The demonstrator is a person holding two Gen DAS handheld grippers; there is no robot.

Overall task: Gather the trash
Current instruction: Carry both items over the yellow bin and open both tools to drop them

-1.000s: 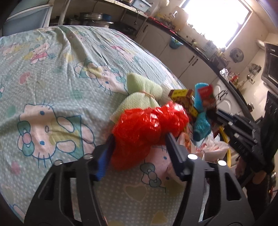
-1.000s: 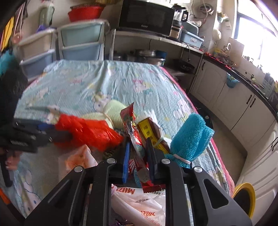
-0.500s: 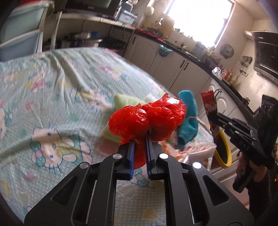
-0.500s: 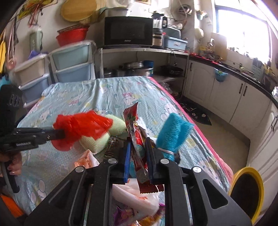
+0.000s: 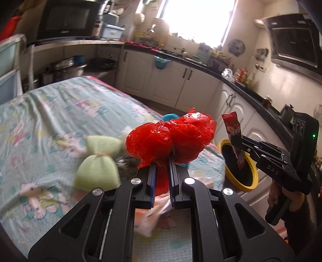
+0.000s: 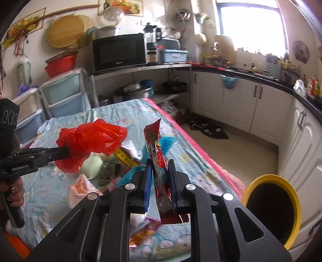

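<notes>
Kitchen cabinets with white doors and a dark worktop run along the far and right walls, a bright window glares above them, and a black microwave sits on a shelf at the far left. Nearer stands the surface, covered with a pale blue-green cartoon-print cloth.

The left claw is clamped on a crumpled red plastic bag, which balloons out above its blue-lined fingers and hangs clear of the cloth. In the right wrist view the same bag juts from the claw at the left, held up over the surface by a hand on a black handle.

The right claw is closed on a red snack wrapper, which stands upright between the fingers with its lower end hanging below them. In the left wrist view that wrapper shows at the right, over a yellow-rimmed bin that stands on the floor just beyond the surface's right edge.

On the cloth lie more things: a pale green bundle tied at the middle, a teal cloth largely hidden behind the red bag, a yellow packet, and pale plastic bags near the close edge, blurred.
</notes>
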